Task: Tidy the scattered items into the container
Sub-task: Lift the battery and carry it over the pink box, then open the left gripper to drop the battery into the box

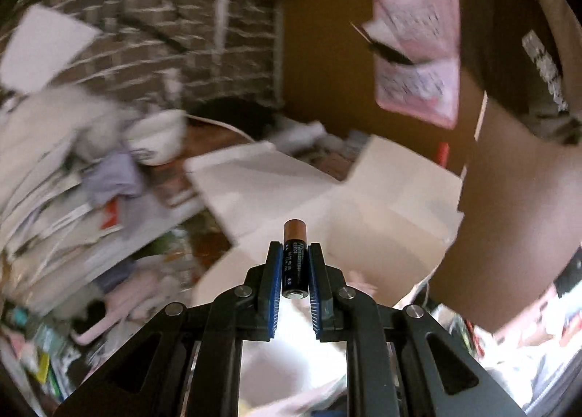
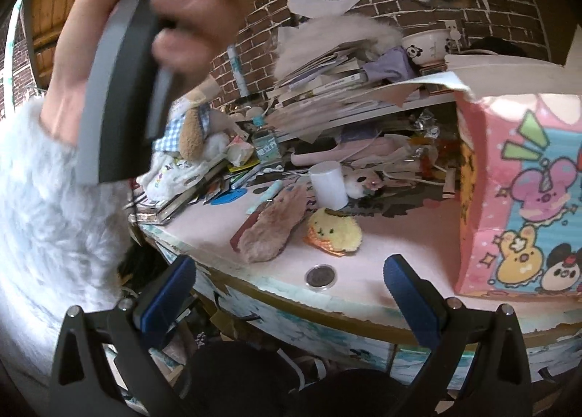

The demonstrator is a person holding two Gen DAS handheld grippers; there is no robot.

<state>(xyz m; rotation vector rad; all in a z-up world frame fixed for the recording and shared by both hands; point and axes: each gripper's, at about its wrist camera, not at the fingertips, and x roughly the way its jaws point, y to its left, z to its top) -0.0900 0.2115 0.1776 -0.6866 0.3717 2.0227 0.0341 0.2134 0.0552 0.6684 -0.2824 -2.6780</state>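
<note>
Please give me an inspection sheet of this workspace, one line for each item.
Surface: pink desk top, worn front edge.
Job's things: battery in left gripper; pink cartoon box open at right; coin case, yellow plush pouch, furry brown pouch on desk.
Clutter: white cylinder, book pile, panda bowl.
Grippers: left shut on battery; right gripper open, holding nothing.
Cables: white cable behind box.
Surroundings: brick wall; hand with fluffy sleeve.

Cluttered home desk corner; brick wall (image 2: 396,9); plush toys (image 2: 269,228); stacked books (image 2: 320,86); panda bowl (image 2: 425,44); cartoon box (image 2: 523,199).
</note>
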